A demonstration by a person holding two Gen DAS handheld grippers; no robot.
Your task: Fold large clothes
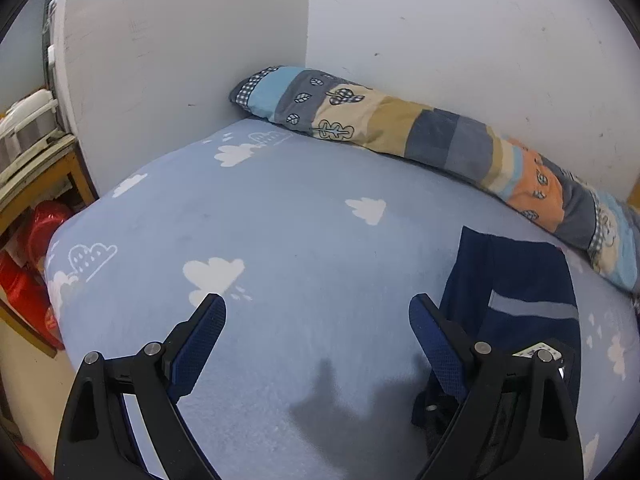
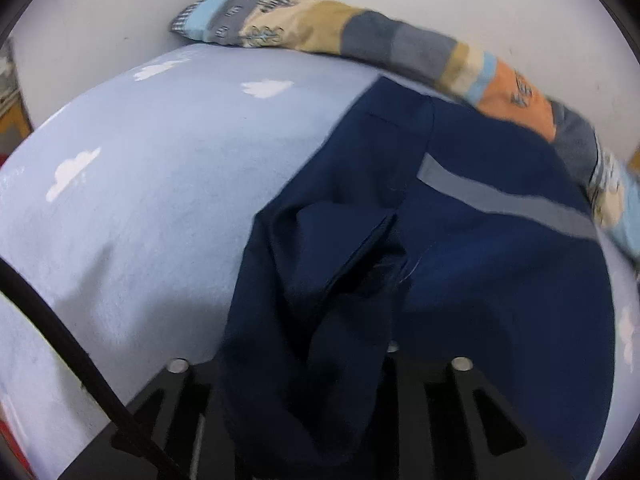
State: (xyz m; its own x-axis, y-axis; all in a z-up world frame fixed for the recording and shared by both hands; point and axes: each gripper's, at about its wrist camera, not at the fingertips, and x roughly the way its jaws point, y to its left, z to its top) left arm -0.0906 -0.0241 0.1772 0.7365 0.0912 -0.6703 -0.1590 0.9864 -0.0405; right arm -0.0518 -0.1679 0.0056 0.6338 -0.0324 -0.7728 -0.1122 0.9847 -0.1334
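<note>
A bed (image 1: 280,208) in a pale blue cloud-print sheet fills the corner of two scuffed white walls (image 1: 460,40). A long patchwork bolster (image 1: 400,128) lies along the far wall. Left, a wooden shelf (image 1: 44,168) holds red plastic tubs (image 1: 28,264).

A bed (image 1: 280,208) covered in a pale blue sheet printed with white clouds fills a corner formed by two white walls. Along its far edge, against the wall, lies a long bolster pillow (image 1: 400,128) in patchwork bands of blue, grey, tan and orange with leaf and tree motifs, running from the far-left corner toward the right edge. A navy garment (image 2: 480,264) with a grey stripe lies on the right side of the bed, its far end reaching almost to the pillow; part of it is bunched and lifted at the near edge. The left half of the sheet shows only its cloud print.
</note>
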